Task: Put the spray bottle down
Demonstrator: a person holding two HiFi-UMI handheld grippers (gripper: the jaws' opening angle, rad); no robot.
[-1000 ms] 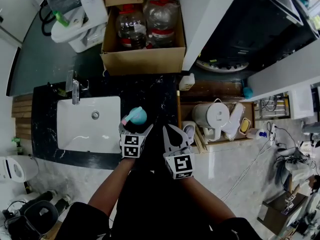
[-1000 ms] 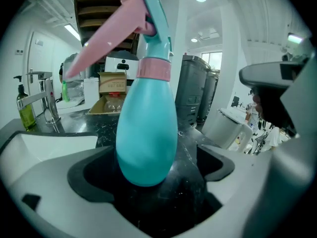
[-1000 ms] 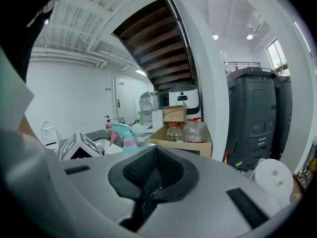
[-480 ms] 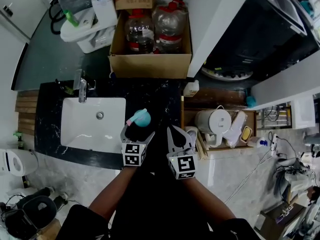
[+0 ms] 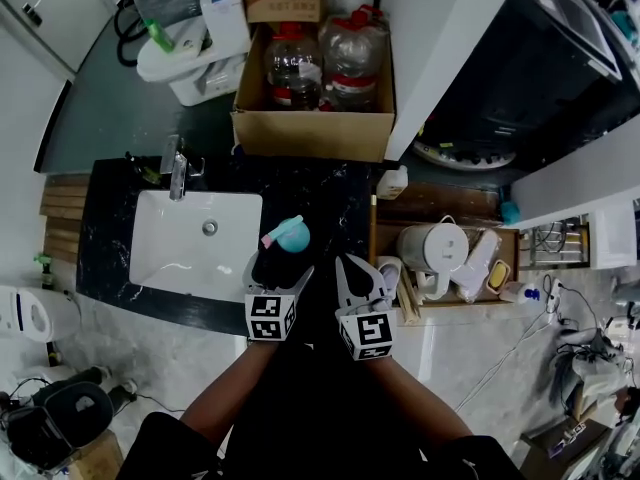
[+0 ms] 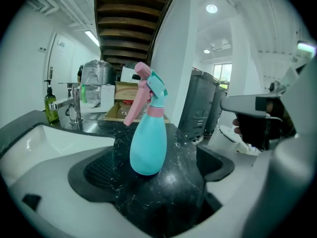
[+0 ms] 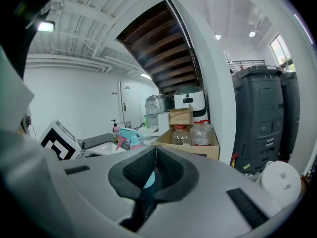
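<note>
A dark marbled table runs beside a white sink, and the person stands right against its near edge with 2 tools held low over it. Nearest, the right tool has its jaws pressed together with nothing between them. Just beside it, the left tool has its jaws spread wide, and only bare table lies between its pads.

A little ahead of that open left tool stands the spray bottle, upright on the table by itself, apart from both pads and near the sink's right rim. Against 1 second ago it keeps much the same spot, while the left tool seems to sit slightly further back from it. That suggests the bottle is already released and set down, so the task looks finished or nearly so.

The bottle has a rounded turquoise body that narrows to a pink collar, and a turquoise head with a pink trigger pointing toward the sink.

Farther off, a cardboard box holds 2 large bottles.
</note>
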